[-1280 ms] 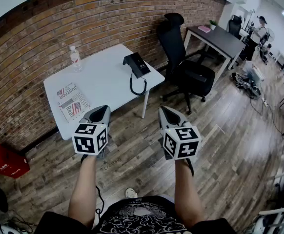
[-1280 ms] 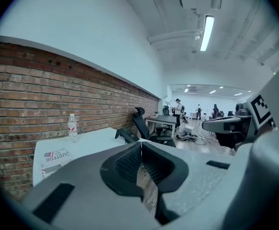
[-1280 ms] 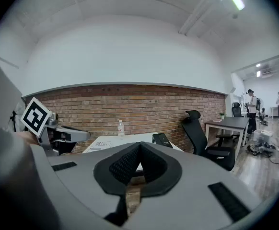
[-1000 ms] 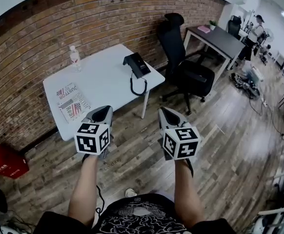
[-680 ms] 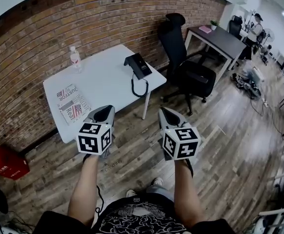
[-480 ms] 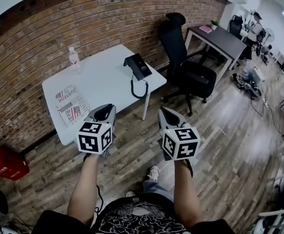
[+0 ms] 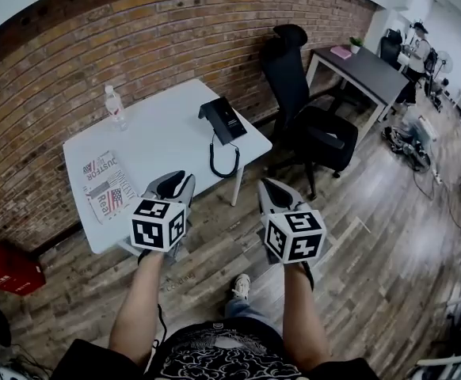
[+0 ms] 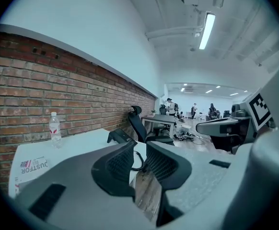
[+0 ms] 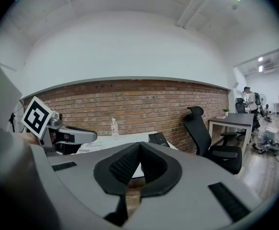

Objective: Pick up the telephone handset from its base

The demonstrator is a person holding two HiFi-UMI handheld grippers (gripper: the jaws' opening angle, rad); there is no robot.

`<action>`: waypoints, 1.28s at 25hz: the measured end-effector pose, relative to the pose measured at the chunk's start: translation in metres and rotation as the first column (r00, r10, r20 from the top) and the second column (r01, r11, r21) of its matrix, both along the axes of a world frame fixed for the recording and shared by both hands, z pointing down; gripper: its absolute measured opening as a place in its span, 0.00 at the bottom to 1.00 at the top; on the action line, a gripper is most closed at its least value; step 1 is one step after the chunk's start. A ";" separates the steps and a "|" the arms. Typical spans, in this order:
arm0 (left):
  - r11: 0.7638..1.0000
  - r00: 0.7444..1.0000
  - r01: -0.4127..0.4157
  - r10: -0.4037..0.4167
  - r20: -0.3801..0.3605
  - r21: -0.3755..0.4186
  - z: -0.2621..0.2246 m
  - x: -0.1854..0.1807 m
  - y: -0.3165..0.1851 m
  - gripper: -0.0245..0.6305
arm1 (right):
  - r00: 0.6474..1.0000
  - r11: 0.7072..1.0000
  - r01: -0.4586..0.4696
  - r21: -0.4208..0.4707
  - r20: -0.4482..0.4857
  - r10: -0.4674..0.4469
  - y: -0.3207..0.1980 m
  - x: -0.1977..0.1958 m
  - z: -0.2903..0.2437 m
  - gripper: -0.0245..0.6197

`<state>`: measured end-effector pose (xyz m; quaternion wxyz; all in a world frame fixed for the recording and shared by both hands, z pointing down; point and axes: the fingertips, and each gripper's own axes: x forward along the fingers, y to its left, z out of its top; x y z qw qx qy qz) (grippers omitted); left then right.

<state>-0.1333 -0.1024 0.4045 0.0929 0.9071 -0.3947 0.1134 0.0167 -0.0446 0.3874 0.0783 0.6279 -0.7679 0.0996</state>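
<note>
Grippers both over floor, short of table (image 7: 159, 145). Left gripper (image 7: 175, 182): jaws opening, narrow gap, nothing between. Right gripper (image 7: 272, 190): jaws together, empty. Newspaper (image 7: 104, 187) at table's near left, bottle (image 7: 116, 107) far left. Handset (image 7: 212, 114) lies on base (image 7: 230, 123) near table's right edge, well apart from both grippers; cord (image 7: 222, 161) trails toward near edge. Chair (image 7: 310, 117) beyond.

"JUSTFOR" and "Real" on the newspaper (image 7: 104, 187) on the white table (image 7: 175, 133)
</note>
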 end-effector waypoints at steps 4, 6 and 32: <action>1.000 1.000 0.009 -0.009 0.010 -0.018 0.006 0.024 -0.031 0.17 | 1.000 1.000 0.020 -0.002 0.005 -0.020 -0.035 0.023 0.001 0.04; 1.000 1.000 0.020 -0.019 0.012 -0.024 0.006 0.035 -0.047 0.19 | 0.999 0.999 0.035 -0.005 0.007 -0.035 -0.053 0.034 0.000 0.04; 0.978 0.991 0.131 -0.132 -0.001 -0.160 0.046 0.112 -0.171 0.36 | 0.972 0.972 0.233 -0.012 0.041 -0.233 -0.197 0.104 0.014 0.04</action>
